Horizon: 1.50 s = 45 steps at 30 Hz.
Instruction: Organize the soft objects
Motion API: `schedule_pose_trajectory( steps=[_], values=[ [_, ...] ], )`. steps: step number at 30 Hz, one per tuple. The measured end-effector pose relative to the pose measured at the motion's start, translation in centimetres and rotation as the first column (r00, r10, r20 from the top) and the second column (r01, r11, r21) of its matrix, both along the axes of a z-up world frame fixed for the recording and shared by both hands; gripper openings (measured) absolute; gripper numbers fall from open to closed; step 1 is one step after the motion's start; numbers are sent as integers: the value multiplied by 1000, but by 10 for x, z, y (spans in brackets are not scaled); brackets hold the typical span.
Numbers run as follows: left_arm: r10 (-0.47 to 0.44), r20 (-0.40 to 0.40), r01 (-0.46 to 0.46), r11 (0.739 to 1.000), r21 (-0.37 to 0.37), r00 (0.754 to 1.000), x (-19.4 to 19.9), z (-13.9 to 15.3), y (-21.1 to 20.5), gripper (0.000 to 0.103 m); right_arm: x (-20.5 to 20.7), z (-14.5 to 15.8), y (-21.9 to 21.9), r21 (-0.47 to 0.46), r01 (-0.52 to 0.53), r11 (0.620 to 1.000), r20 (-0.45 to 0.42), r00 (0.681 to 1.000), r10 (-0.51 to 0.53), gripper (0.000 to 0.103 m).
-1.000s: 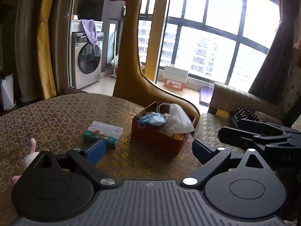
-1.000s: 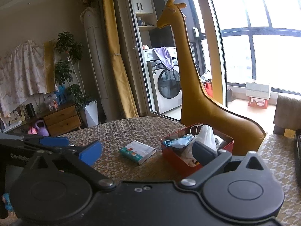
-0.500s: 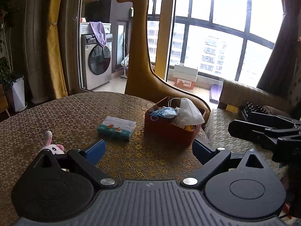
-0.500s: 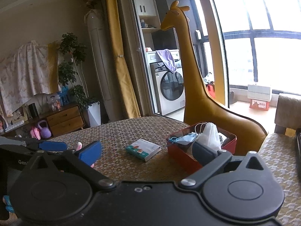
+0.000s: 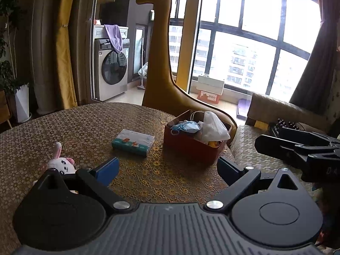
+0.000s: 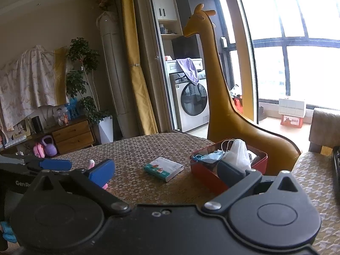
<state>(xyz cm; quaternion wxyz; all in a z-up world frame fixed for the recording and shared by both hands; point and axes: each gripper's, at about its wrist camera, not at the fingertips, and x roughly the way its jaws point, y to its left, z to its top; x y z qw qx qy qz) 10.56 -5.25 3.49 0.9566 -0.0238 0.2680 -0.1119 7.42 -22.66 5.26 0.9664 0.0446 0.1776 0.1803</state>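
Observation:
A red box stands on the round table and holds blue face masks and a white plastic bag. Left of it lies a teal and white tissue pack. A white plush bunny with pink ears sits at the near left, partly hidden behind my left gripper's frame. My left gripper hovers open and empty over the table, short of the box. My right gripper is also open and empty, with the tissue pack and red box just beyond its fingers.
The table wears a gold patterned cloth. A tall yellow giraffe figure stands behind the box. A cushioned seat lies to the right. Farther back are a washing machine, curtains, a wooden dresser and large windows.
Both views have drawn back and swung slightly, so the box and tissue pack sit farther right and the bunny shows more fully. Both grippers stayed open and empty.

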Motion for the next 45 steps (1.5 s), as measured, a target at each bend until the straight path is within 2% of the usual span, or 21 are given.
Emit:
schedule_pose_trajectory(
  steps=[17, 32, 45],
  values=[
    [39, 14, -39, 999, -31, 999, -7, -3, 7, 99, 1, -2, 4, -13, 27, 1000, -10, 1000, -27, 103],
    [29, 38, -29, 999, -15, 999, -9, -2, 5, 99, 0, -7, 12, -25, 17, 1000, -29, 999, -17, 103],
    [28, 38, -27, 999, -31, 999, -11, -1, 8, 99, 1, -6, 14, -29, 9, 1000, -33, 999, -10, 103]
  ],
)
